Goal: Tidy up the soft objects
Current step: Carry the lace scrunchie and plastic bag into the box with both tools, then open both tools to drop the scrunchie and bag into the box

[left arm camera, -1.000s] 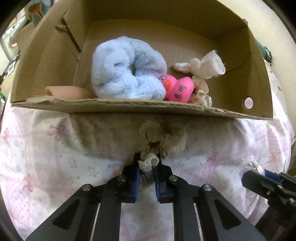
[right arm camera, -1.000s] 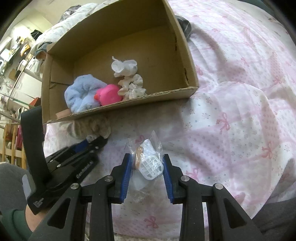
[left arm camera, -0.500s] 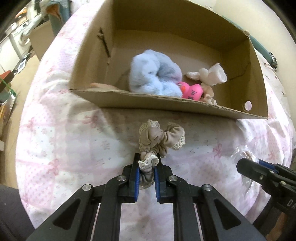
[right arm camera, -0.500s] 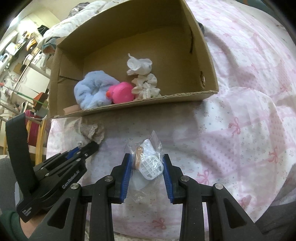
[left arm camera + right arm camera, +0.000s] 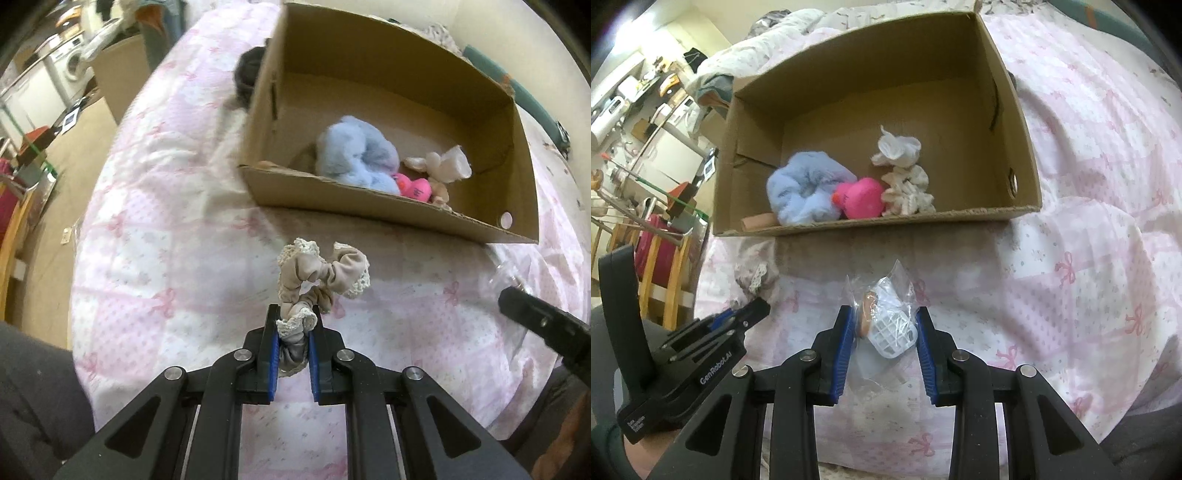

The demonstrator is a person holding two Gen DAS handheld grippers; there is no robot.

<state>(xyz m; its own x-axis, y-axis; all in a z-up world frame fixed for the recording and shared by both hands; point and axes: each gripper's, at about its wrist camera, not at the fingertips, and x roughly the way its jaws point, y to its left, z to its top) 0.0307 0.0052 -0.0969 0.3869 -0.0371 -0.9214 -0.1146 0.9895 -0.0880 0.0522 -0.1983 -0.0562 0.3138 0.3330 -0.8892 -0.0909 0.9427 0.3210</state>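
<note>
Two scrunchies, one box

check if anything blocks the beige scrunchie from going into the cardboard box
Only the box's near wall lies between. The beige scrunchie, clamped in the left gripper, must clear it; the box top is open, with bare floor behind the blue plush.

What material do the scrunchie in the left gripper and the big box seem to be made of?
Scrunchie: beige woven fabric, matte, gathered in folds, with a white lace-like trim; the exact fibre cannot be told. Box: brown corrugated cardboard, matte, with a rough cut edge on its near wall.
</note>
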